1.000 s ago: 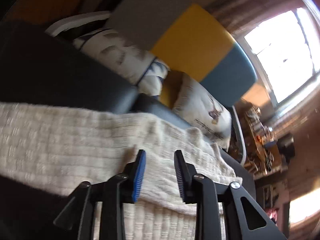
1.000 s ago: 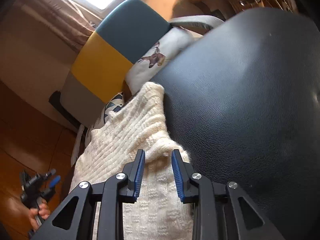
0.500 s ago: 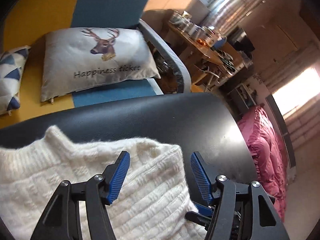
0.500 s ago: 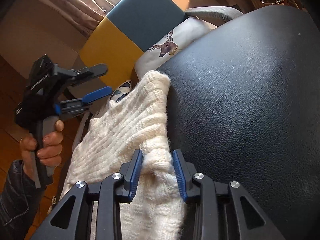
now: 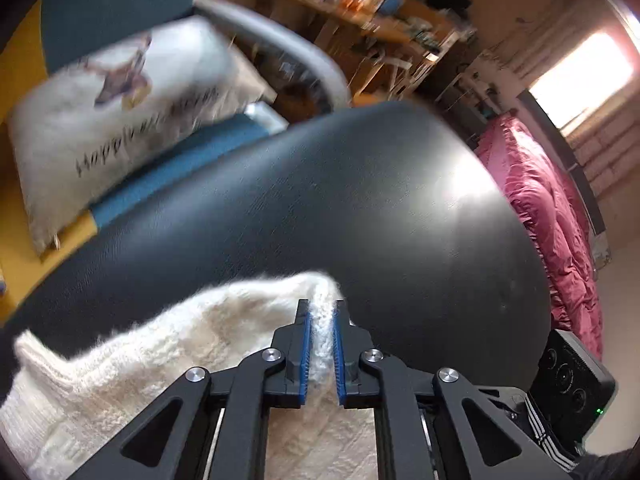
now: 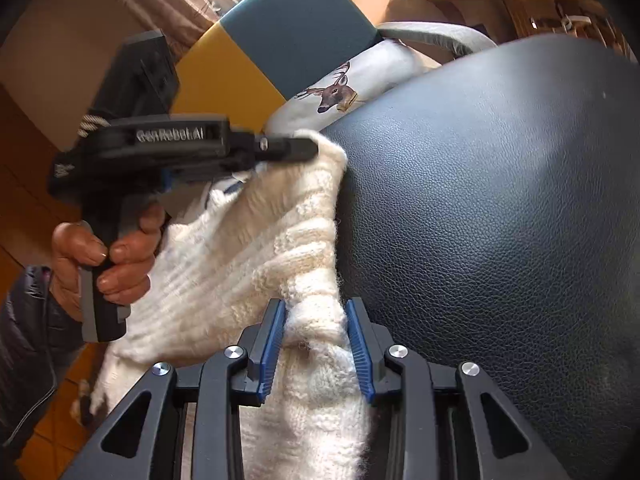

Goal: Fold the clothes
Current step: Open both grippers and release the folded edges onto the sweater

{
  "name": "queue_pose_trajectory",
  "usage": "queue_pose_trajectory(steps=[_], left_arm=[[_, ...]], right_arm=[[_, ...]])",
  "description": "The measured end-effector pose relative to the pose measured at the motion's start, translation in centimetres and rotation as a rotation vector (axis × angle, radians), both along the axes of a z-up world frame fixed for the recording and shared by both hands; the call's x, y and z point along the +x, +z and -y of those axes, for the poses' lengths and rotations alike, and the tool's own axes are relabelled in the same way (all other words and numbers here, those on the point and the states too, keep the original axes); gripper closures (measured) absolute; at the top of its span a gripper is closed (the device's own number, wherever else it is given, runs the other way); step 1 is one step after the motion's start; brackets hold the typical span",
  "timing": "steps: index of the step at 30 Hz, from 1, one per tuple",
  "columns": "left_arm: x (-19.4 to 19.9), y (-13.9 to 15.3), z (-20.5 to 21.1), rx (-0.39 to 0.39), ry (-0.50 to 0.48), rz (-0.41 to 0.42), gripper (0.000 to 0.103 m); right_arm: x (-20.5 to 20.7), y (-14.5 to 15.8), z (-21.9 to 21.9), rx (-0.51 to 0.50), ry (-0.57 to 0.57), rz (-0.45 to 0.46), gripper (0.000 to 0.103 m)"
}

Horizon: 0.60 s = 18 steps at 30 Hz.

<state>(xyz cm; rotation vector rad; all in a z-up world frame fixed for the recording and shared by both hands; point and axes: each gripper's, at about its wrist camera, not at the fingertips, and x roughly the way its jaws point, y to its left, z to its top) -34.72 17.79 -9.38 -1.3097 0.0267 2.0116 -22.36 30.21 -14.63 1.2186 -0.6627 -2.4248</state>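
Note:
A cream knitted sweater (image 5: 168, 352) lies on a black leather table (image 5: 360, 208). My left gripper (image 5: 321, 320) is shut on the sweater's far corner, with knit pinched between its blue pads. In the right wrist view the same left gripper (image 6: 312, 148) grips the far corner of the sweater (image 6: 256, 264), held by a person's hand (image 6: 100, 256). My right gripper (image 6: 316, 320) is shut on a bunched edge of the sweater near the camera, at the border with the bare table (image 6: 500, 220).
Behind the table stands a blue and yellow sofa (image 6: 288, 32) with a deer-print pillow (image 5: 120, 108). A cluttered wooden shelf (image 5: 380, 12) and a pink quilt (image 5: 552, 216) lie beyond the table's far edge. A black device (image 5: 568, 380) sits at lower right.
My left gripper swung round to the sweater's far corner, stood open over it, then shut on it. The right gripper kept its hold on the near edge.

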Motion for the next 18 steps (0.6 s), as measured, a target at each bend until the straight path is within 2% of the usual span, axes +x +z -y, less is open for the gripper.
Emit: queue_pose_trajectory(steps=[4, 9, 11, 14, 16, 18], left_arm=[[-0.6, -2.0, -1.0, -0.104, 0.063, -0.069, 0.094], [-0.7, -1.3, 0.4, -0.061, 0.125, -0.047, 0.089], [0.0, 0.2, 2.1, 0.007, 0.18, -0.064, 0.089], [1.8, 2.5, 6.0, 0.097, 0.276, -0.086, 0.072], [3.8, 2.8, 8.3, 0.104, 0.313, -0.1, 0.069], [5.9, 3.0, 10.6, 0.099, 0.344, -0.115, 0.069]], right_arm=[[0.4, 0.8, 2.3, 0.19, 0.006, -0.012, 0.073], [0.8, 1.0, 3.2, 0.266, 0.007, -0.02, 0.073], [0.9, 0.9, 2.6, 0.227, 0.002, -0.019, 0.073], [1.2, 1.1, 1.5, 0.171, -0.019, -0.029, 0.072], [1.7, 1.7, 0.9, 0.147, -0.046, -0.065, 0.072], [1.4, 3.3, 1.2, 0.149, -0.022, -0.149, 0.072]])
